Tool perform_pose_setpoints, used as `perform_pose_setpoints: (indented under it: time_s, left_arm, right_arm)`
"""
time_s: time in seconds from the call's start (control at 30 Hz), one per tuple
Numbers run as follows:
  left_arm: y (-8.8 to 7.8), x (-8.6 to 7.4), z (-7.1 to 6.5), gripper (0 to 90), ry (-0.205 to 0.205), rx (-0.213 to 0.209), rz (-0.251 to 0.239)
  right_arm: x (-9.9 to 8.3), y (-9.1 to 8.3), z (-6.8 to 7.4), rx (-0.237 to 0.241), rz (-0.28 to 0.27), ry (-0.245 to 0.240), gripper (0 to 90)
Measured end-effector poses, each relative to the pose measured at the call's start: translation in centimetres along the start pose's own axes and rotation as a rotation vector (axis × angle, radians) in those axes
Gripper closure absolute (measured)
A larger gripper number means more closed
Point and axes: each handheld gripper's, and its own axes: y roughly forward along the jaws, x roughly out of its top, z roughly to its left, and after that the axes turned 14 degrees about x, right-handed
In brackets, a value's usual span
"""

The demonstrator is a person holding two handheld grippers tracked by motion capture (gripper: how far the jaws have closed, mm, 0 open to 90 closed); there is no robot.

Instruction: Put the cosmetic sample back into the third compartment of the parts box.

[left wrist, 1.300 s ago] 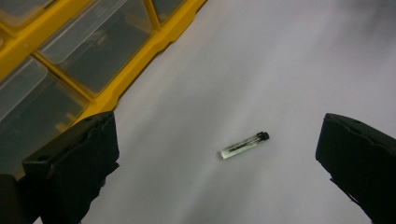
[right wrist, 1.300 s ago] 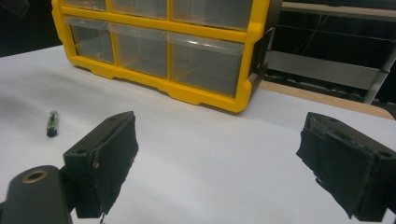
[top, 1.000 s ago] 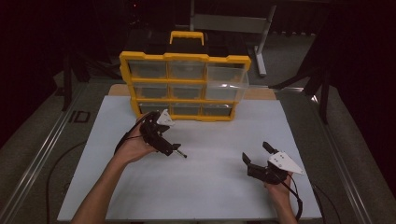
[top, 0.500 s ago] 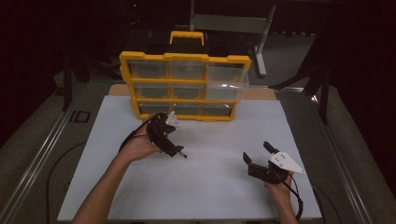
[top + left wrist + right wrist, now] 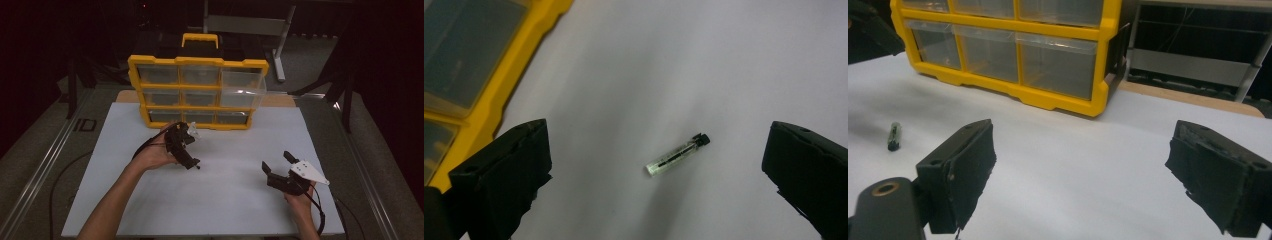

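A small clear vial (image 5: 677, 155) with a black cap lies flat on the white table top. My left gripper (image 5: 659, 152) hovers over it, open wide, with a jaw on either side of the vial and not touching it. In the high view the left gripper (image 5: 187, 150) sits just in front of the yellow drawer organizer (image 5: 197, 62). My right gripper (image 5: 279, 164) rests open and empty near the front right of the table. In the right gripper view the vial (image 5: 894, 135) lies far left, away from the right gripper (image 5: 1093, 170).
The organizer (image 5: 1058, 100) stands upright at the back of the white board, with clear drawers in three rows. Its top right drawer (image 5: 242, 85) is pulled out. A metal stand (image 5: 280, 45) sits behind on the right. Cables trail from both grippers.
My left gripper has shifted slightly right and turned downward over the vial. The right gripper has stayed in place.
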Motion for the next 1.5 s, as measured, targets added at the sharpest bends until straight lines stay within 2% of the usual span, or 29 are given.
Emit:
perform_pose_setpoints:
  time_s: [0.07,0.23,0.33,0.4,0.57,1.03,1.3,1.5]
  left_arm:
    - [0.3,0.1,-0.1,0.2,0.006,-0.013,0.004]
    - [1.2,0.3,-0.8,1.8,0.051,-0.02,0.04]
    - [1.6,0.4,-1.1,3.5,0.058,-0.013,0.052]
    - [1.9,0.4,-1.1,3.6,0.061,-0.026,0.068]
    - [2.4,0.4,-1.4,5.1,0.084,-0.027,0.092]
    - [3.6,0.6,-2.0,9.8,0.116,-0.043,0.126]
    - [4.0,0.4,-1.9,16.7,0.128,-0.06,0.14]
    - [4.3,0.4,-1.9,26.4,0.138,-0.073,0.147]
  right_arm:
    - [0.0,0.1,0.2,0.001,0.009,-0.018,11.2]
    - [0.0,0.2,0.4,0.008,0.015,-0.022,11.2]
    - [0.0,0.1,0.4,0.006,0.018,-0.023,11.2]
    - [0.0,0.1,0.4,0.004,0.018,-0.02,11.2]
    - [0.0,0.1,0.4,0.005,0.019,-0.023,11.2]
    - [0.0,0.2,0.4,0.009,0.02,-0.025,11.3]
    - [0.0,0.2,0.3,0.009,0.021,-0.026,11.3]
    - [0.0,0.2,0.3,0.011,0.02,-0.03,11.3]
